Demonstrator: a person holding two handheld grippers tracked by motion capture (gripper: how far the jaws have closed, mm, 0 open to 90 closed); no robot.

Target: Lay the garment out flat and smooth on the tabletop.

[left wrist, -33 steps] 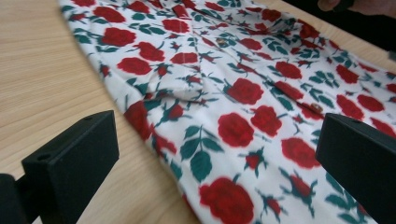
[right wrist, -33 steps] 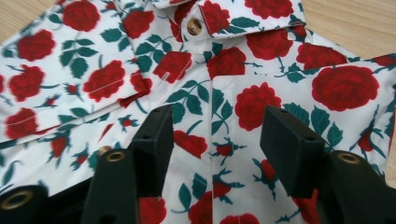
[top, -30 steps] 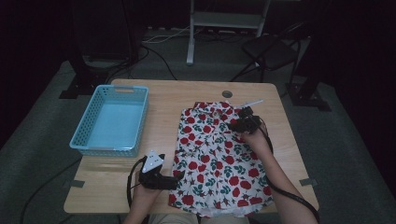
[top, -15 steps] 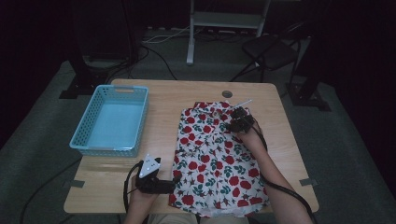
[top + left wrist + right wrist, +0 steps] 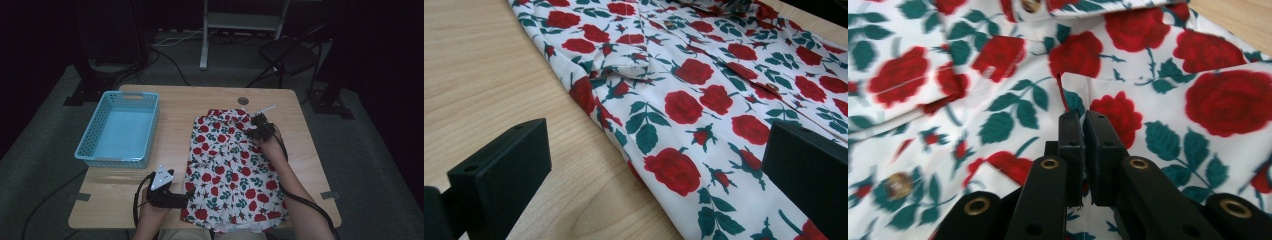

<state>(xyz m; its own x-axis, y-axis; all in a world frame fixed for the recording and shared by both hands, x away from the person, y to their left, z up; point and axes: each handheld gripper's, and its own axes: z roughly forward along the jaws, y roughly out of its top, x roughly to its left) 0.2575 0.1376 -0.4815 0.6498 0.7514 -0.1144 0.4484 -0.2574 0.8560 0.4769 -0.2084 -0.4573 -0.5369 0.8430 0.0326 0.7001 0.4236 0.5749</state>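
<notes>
A white shirt [image 5: 230, 165] printed with red roses lies flat on the wooden table [image 5: 170, 100], collar at the far end. My right gripper [image 5: 252, 131] rests on its upper right part, near the collar. In the right gripper view its jaws [image 5: 1083, 117] have just been closing and now stand together, pinching a raised fold of the shirt [image 5: 998, 75]. My left gripper [image 5: 186, 198] lies at the shirt's near left corner. It is open, and its wide jaws [image 5: 659, 150] straddle the edge of the shirt [image 5: 684, 100] without touching it.
A light blue plastic basket [image 5: 90, 150] stands on the left side of the table. A round cable hole [image 5: 243, 100] sits near the far edge. Beyond the table are a dark chair [image 5: 290, 55] and cables on the floor.
The right hand has shifted slightly to the left over the shirt's upper part. The left hand and the shirt have stayed in place.
</notes>
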